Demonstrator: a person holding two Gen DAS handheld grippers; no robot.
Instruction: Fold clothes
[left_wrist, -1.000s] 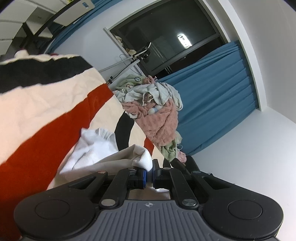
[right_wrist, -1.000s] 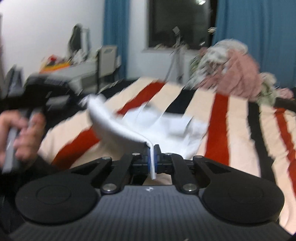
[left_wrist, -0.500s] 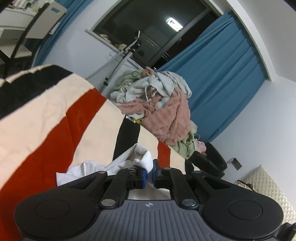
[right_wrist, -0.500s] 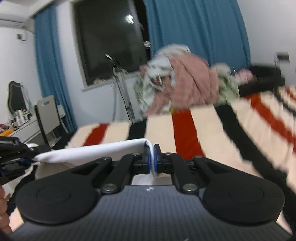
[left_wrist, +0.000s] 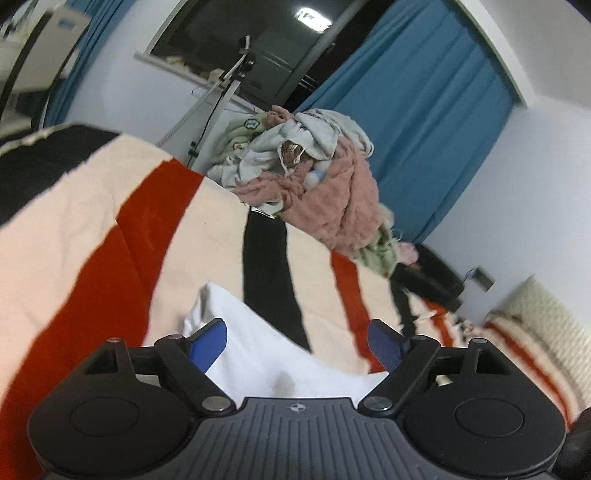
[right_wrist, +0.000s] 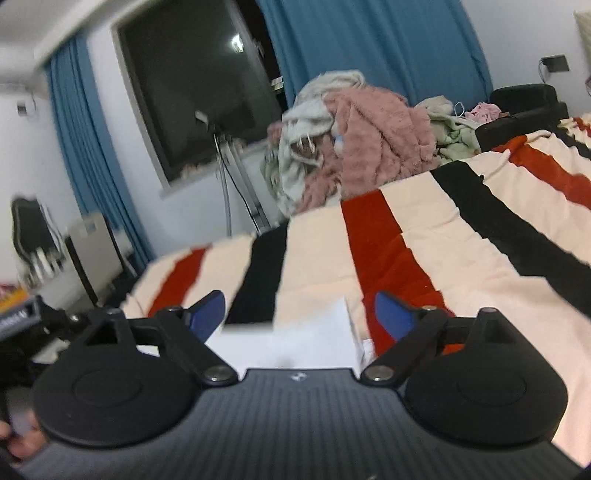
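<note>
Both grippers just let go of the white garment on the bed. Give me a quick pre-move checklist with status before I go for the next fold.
1. Left gripper released, jaws just opened: ok.
2. Right gripper released, jaws just opened: ok.
3. White garment resting on the striped blanket: ok.
4. Garment lying flat, edges aligned: cannot tell, mostly hidden under the grippers.
5. Laundry pile apart from the garment: ok.

Each camera sits just behind its own gripper, low and close over the striped bed (left_wrist: 110, 229), looking forward along the fingers. The left view is rolled, tilting the room. Both share the clothes pile (left_wrist: 325, 184) ahead, the dark window (right_wrist: 192, 92) and the blue curtains (right_wrist: 369, 40).
</note>
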